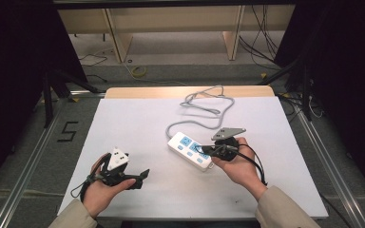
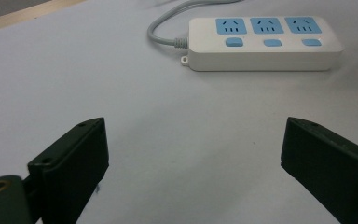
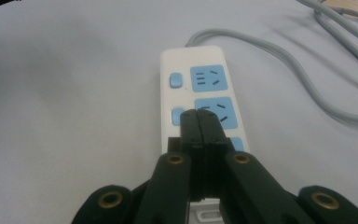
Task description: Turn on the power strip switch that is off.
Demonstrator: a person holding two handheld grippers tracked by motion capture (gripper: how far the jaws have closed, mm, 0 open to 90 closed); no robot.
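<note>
A white power strip [image 1: 190, 150] with three blue sockets and three blue switches lies on the white table sheet [image 1: 133, 118]; its grey cable [image 1: 204, 111] loops toward the far edge. My right gripper [image 1: 203, 150] is shut, jaws pressed together with nothing between them, its tip over the strip's middle switch [image 3: 178, 115] beside the middle socket [image 3: 219, 112]. My left gripper [image 1: 144, 175] rests near the front left of the sheet, open wide and empty. In the left gripper view the power strip [image 2: 261, 43] lies ahead, well beyond the jaws.
The sheet covers a wooden tabletop [image 1: 138, 91] whose far edge shows. Beyond it are a wooden shelf frame [image 1: 171, 28] and loose cables on the floor [image 1: 261, 45]. Metal rails [image 1: 33, 156] run along both sides of the table.
</note>
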